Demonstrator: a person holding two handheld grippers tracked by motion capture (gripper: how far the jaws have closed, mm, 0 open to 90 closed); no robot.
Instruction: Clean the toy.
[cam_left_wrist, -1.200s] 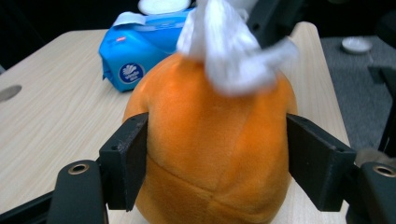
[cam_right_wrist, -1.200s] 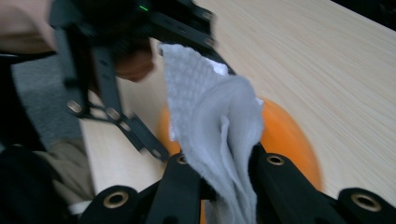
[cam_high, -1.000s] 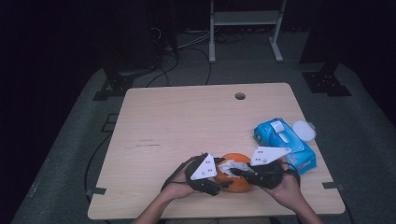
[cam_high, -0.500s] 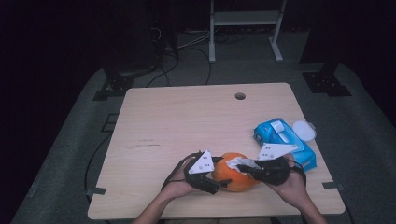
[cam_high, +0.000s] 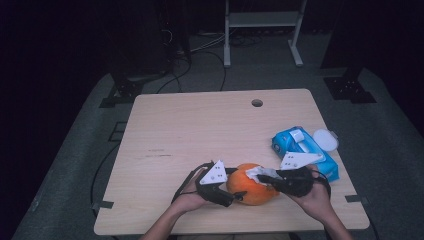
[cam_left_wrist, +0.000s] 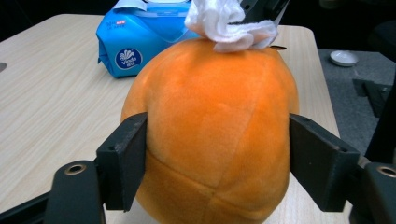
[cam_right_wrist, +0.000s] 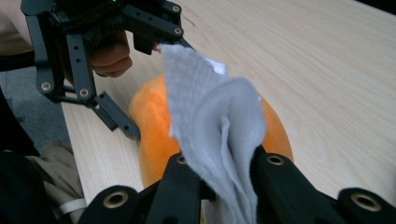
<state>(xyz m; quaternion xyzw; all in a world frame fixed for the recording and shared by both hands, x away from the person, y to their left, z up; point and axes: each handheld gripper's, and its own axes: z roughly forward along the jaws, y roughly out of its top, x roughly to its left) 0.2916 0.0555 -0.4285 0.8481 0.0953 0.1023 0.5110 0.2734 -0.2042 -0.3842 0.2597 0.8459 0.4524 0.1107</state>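
At the near edge of the worktop (cam_high: 200, 125), the left tool (cam_high: 235, 192) clasps an orange plush ball (cam_high: 250, 184); the right tool (cam_high: 267, 176) presses a white tissue (cam_high: 257, 173) on top, beside a blue wipes pack (cam_high: 300, 150).

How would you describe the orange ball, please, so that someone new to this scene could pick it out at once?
Start at the wooden table and look to its near edge, between the person's two hands. There the orange ball sits on the tabletop, with the left gripper closed around its sides and the right gripper pressing a white wipe onto its top. It is soft, plush and round, unlike the blue wipes pack behind it.
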